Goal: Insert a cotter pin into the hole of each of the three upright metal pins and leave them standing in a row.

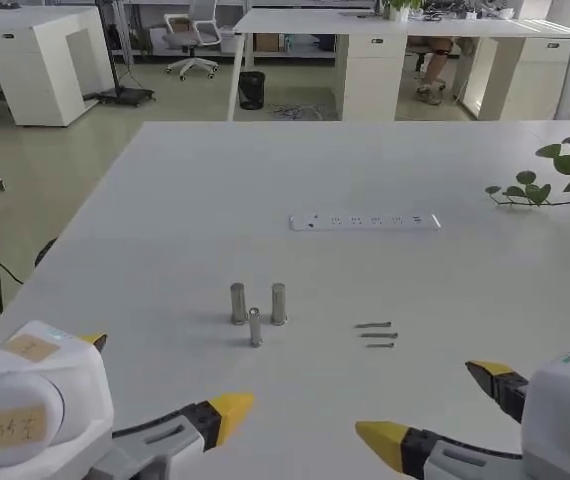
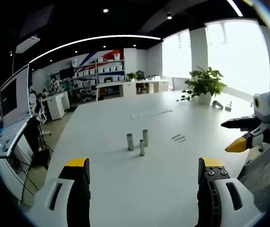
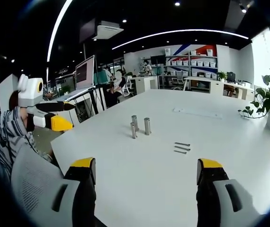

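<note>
Three short upright metal pins (image 1: pixel 256 310) stand in a tight cluster near the middle of the white table (image 1: pixel 365 170), also seen as metal pins (image 2: pixel 137 141) and metal pins (image 3: pixel 139 126). Three small cotter pins (image 1: pixel 375 335) lie flat to their right, seen again as cotter pins (image 2: pixel 178 138) and cotter pins (image 3: pixel 181 147). My left gripper (image 1: pixel 165 385) is open at the near left edge, empty, well short of the pins. My right gripper (image 1: pixel 435 405) is open at the near right, empty, below the cotter pins.
A white power strip (image 1: pixel 365 221) lies across the table beyond the pins. A leafy plant (image 1: pixel 560 170) reaches in at the right edge. Desks, chairs and a bin stand on the floor behind the table.
</note>
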`<state>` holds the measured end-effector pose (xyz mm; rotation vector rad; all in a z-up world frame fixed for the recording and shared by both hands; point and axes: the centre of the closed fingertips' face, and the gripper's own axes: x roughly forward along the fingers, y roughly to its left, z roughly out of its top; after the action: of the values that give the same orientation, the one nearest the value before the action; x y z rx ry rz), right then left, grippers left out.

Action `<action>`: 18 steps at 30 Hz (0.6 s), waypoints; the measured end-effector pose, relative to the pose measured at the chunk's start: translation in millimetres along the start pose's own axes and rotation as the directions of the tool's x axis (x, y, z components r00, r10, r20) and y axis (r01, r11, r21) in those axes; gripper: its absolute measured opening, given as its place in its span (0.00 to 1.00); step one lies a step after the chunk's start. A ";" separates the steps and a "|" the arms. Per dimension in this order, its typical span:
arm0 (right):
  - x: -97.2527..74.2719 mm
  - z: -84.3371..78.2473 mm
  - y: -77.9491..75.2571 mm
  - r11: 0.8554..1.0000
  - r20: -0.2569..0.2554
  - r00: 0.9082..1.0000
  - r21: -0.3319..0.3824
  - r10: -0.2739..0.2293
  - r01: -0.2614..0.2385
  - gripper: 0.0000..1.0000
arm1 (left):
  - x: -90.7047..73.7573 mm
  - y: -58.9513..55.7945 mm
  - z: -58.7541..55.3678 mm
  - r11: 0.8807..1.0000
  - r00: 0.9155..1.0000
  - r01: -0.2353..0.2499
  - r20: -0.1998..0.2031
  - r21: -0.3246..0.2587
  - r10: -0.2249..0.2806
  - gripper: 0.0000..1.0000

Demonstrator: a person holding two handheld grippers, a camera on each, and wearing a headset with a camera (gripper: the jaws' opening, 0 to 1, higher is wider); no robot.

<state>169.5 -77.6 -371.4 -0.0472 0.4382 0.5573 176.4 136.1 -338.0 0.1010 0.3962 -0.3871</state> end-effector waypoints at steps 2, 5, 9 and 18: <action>0.1 -0.4 -0.4 1.000 -0.002 1.000 0.000 -0.002 0.002 0.87 | 0.5 0.1 -0.2 1.000 1.000 0.001 -0.002 0.002 -0.001 0.94; -0.3 -1.2 -1.6 1.000 -0.005 1.000 0.000 -0.006 0.006 0.87 | 0.9 0.0 -0.6 1.000 1.000 0.002 -0.004 0.003 -0.002 0.94; -0.1 -1.9 -2.4 1.000 -0.007 1.000 0.003 -0.006 0.006 0.87 | 1.7 0.2 -1.0 1.000 1.000 0.004 -0.003 -0.002 -0.004 0.94; 1.1 -3.5 -4.5 1.000 -0.009 1.000 0.005 -0.007 0.007 0.86 | 2.8 1.7 -1.4 1.000 1.000 0.000 -0.004 -0.006 0.000 0.94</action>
<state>171.3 -81.3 -375.4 -0.0462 0.4481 0.5491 178.9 137.0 -340.4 0.0960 0.4012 -0.3853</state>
